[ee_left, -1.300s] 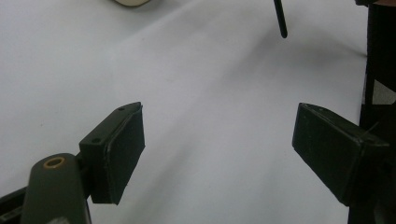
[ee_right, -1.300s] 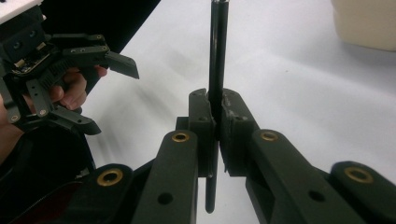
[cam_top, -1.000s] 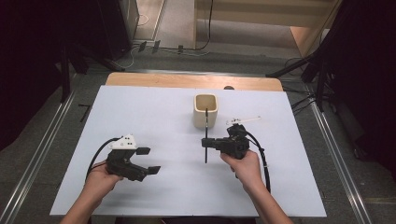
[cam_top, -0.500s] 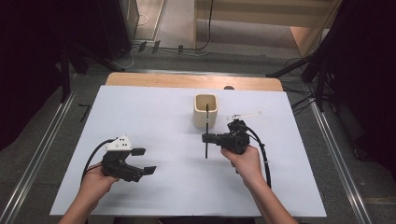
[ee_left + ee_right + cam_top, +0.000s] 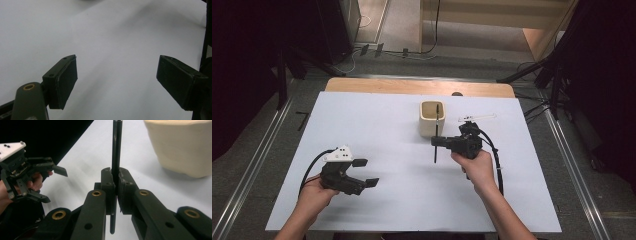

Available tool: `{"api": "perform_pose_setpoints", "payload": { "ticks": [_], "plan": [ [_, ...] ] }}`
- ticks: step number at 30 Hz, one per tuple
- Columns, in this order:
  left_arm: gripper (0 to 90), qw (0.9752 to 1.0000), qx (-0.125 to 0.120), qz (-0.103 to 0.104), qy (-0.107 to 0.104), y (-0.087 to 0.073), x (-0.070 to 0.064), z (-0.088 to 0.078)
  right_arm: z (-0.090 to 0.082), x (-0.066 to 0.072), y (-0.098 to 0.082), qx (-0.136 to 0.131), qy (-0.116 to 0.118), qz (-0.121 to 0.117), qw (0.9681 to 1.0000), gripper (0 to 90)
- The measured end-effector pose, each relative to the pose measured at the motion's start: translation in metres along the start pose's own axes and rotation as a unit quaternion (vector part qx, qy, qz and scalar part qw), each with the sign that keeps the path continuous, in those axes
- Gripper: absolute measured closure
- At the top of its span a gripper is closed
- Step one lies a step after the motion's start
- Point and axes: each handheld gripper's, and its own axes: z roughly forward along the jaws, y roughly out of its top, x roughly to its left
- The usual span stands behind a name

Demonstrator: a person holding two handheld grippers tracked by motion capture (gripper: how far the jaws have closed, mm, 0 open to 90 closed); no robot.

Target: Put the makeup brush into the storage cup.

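Observation:
My right gripper [image 5: 435,142] is shut on a thin black pen [image 5: 435,156], which it holds upright just in front of a beige cup [image 5: 428,125] at the middle back of the white table top [image 5: 377,120]. In the right gripper view the pads clamp the pen [image 5: 116,147] at mid-length, with the cup [image 5: 182,147] to the upper right. My left gripper [image 5: 367,172] is held in a hand at the front left, open with nothing in it. Its pads [image 5: 65,80] stand wide apart over bare white surface.
A thin pale stick [image 5: 477,118] lies on the table just beyond the right hand. A wooden strip [image 5: 412,86] runs along the table's back edge. Metal rails [image 5: 247,175] flank the table, and dark stands and cables stand behind it.
The right gripper with the pen has shifted slightly away from the person, closer to the cup. The left gripper has stayed in place.

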Motion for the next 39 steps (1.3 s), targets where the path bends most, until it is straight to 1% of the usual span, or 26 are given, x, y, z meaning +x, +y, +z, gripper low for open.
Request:
{"api": "perform_pose_setpoints", "payload": {
  "ticks": [1,6,13,15,16,17,19,20,25,28,30,34,39],
  "plan": [
    [17.2,1.0,0.001,0.0,0.001,0.0,0.0,0.0,-0.001,0.0,0.002,0.0,-0.003,0.0,1.0,85.7],
    [17.2,1.0,0.0,0.0,0.0,0.0,0.0,0.0,-0.005,-0.002,0.008,-0.003,-0.004,-0.002,1.0,85.8],
    [17.3,1.0,0.004,-0.001,0.0,0.0,0.001,0.0,-0.009,-0.006,0.016,-0.011,-0.002,0.008,0.9999,85.8],
    [17.3,1.0,0.005,-0.003,0.001,0.0,0.001,0.0,-0.01,-0.006,0.018,-0.014,-0.003,0.004,0.9999,85.8],
    [17.2,1.0,0.005,-0.004,0.001,-0.001,0.001,-0.001,-0.01,-0.006,0.02,-0.014,-0.004,0.006,0.9999,85.8],
    [17.2,1.0,0.0,-0.005,-0.001,-0.001,0.002,0.0,-0.01,-0.006,0.022,-0.016,-0.005,0.003,0.9999,85.8],
    [17.2,1.0,0.004,-0.008,0.0,-0.001,0.003,-0.002,-0.01,-0.007,0.025,-0.016,-0.005,0.005,0.9998,85.8],
    [17.2,1.0,0.0,-0.009,-0.001,-0.001,0.003,-0.002,-0.01,-0.007,0.027,-0.016,-0.006,0.004,0.9998,85.8],
    [17.3,1.0,-0.003,-0.009,-0.001,-0.002,0.006,-0.003,-0.007,-0.007,0.037,-0.015,-0.01,0.001,0.9998,85.7],
    [17.2,1.0,-0.002,-0.009,-0.001,-0.002,0.006,-0.003,-0.007,-0.005,0.043,-0.013,-0.013,-0.004,0.9998,85.8],
    [17.2,1.0,-0.002,-0.009,-0.001,-0.002,0.006,-0.002,-0.006,-0.005,0.047,-0.016,-0.017,-0.008,0.9997,85.8],
    [17.2,1.0,0.001,-0.007,-0.001,-0.002,0.006,-0.002,-0.005,-0.006,0.053,-0.012,-0.019,-0.005,0.9997,85.8],
    [17.2,1.0,0.001,-0.007,-0.002,-0.002,0.005,-0.001,-0.005,-0.008,0.062,-0.012,-0.03,-0.007,0.9995,85.8]
  ]
}}
